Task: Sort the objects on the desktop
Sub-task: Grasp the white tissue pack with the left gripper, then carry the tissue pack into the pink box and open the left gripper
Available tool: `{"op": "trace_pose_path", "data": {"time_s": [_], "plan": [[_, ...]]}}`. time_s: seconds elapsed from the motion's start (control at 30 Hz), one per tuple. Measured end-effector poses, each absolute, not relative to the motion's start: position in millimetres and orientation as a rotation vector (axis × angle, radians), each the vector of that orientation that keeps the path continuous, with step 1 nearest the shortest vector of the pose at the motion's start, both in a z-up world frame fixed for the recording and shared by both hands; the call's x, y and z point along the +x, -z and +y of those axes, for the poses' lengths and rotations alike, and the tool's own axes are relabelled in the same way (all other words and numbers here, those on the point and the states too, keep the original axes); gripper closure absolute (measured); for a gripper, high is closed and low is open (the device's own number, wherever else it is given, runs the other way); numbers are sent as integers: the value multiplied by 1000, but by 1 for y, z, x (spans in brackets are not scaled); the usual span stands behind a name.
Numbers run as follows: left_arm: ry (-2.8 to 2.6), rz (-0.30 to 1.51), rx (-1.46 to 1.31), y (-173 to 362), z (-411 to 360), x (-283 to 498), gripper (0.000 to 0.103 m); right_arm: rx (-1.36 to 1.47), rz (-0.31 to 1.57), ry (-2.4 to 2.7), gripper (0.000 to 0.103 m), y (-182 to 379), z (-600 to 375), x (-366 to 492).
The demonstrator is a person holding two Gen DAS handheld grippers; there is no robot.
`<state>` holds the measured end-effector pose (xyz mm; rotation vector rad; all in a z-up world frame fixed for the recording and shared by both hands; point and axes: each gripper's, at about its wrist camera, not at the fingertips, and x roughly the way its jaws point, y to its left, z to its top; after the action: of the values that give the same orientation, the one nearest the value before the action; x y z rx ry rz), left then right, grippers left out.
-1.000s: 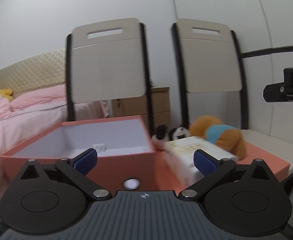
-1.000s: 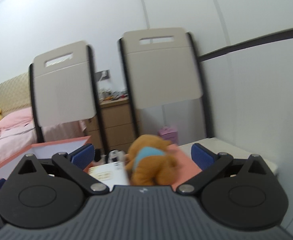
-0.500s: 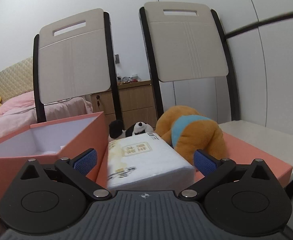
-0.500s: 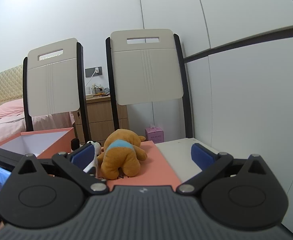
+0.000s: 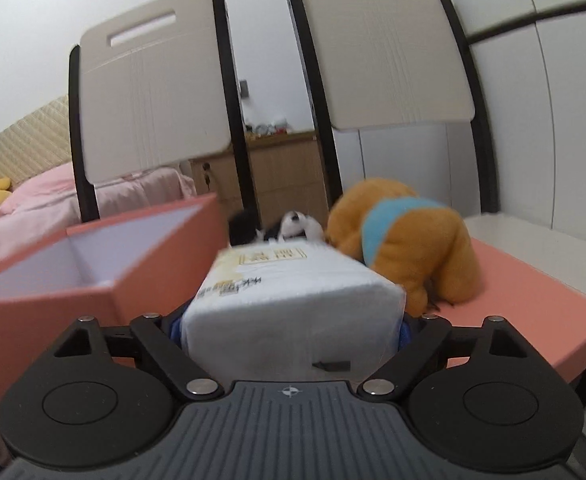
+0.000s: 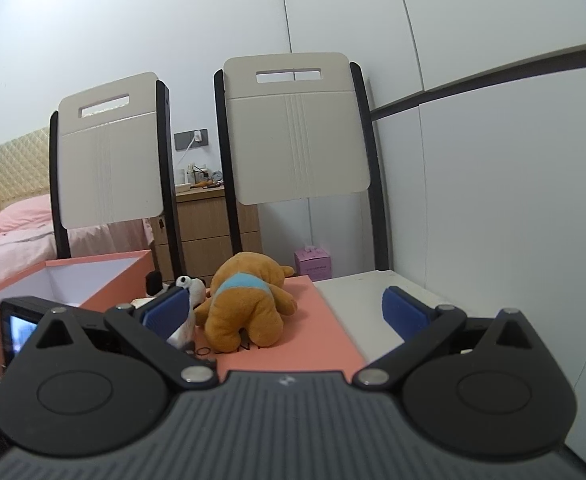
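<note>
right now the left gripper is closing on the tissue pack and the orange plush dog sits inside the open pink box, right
Not quite. The left gripper is closing on the tissue pack, but the left wrist view shows the orange plush dog lying on the flat pink lid, outside the open pink box.

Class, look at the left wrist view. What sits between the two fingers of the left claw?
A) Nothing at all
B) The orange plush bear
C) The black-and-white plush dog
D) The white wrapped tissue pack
D: the left claw, whose jaws have just been closing, has the white wrapped tissue pack between its blue pads, while the orange plush bear lies beyond it on the pink lid.
</note>
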<state>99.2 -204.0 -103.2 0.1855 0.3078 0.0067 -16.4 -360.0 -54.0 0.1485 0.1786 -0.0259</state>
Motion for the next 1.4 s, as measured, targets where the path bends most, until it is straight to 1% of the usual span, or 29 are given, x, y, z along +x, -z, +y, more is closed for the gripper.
{"op": "trace_pose_path", "data": {"time_s": [0.33,0.5,0.67,0.8,0.93,1.1,1.27,1.4], "plan": [[84,192,90,36,-154,63,14,185,165,1,0,49,-342,-11],[69,123,65,10,-113,64,14,184,165,-34,0,46,-321,-1],[44,112,90,12,-72,100,14,158,179,-82,0,44,-294,13],[40,154,95,22,-51,138,14,106,212,-103,0,45,-271,29],[53,286,111,43,-44,173,14,78,251,-119,0,47,-255,45],[94,292,72,42,-37,176,15,60,295,-133,0,51,-241,65],[90,285,96,43,-38,170,7,67,304,-156,0,52,-229,72],[105,296,95,39,-36,160,5,56,289,-163,0,51,-222,72]]}}
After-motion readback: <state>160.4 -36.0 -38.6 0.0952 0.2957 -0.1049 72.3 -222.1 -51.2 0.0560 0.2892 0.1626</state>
